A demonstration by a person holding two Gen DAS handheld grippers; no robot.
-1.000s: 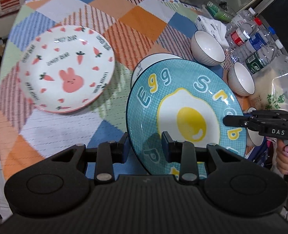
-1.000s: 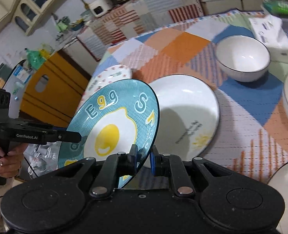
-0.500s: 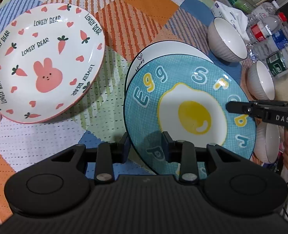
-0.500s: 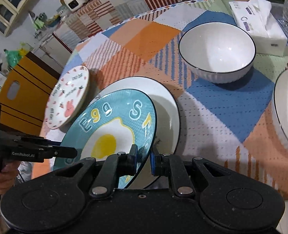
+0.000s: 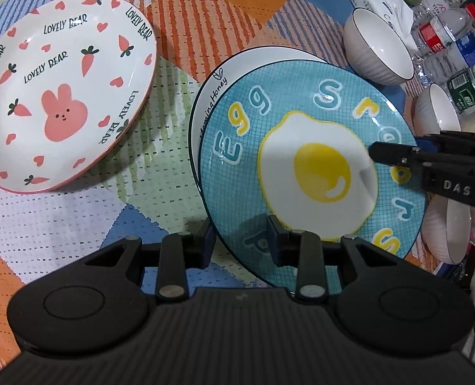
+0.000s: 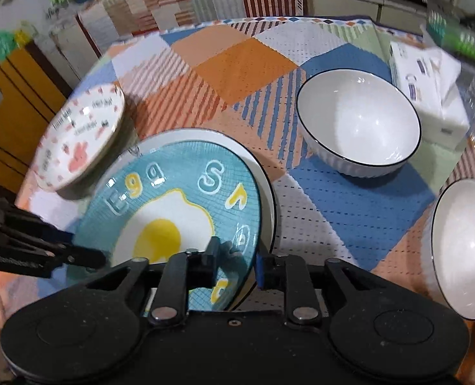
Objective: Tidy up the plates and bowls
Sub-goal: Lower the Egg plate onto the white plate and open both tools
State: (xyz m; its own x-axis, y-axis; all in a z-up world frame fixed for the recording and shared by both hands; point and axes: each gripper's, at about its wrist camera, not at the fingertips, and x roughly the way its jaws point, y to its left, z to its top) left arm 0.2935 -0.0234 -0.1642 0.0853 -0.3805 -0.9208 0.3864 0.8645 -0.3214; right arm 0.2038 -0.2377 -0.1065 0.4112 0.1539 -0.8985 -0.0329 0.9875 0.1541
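- Near the front edge of the round table [image 6: 250,54], the blue egg plate [image 5: 308,166] is seen lying on the white plate [image 5: 218,96], offset toward the holder.
- Its near-left rim is straddled by the left gripper [image 5: 240,240]; whether the pads press cannot be told.
- Its right rim lies between the opening jaws of the right gripper [image 6: 235,261], a gap showing at the right pad.
- A straight withdrawal away from the rim is judged necessary.

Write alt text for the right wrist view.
The right gripper, jaws opening, straddles the near rim of a blue fried-egg plate lying on a white plate on a patchwork tablecloth. The left gripper reaches in from the left; a bunny plate and white bowls sit around.
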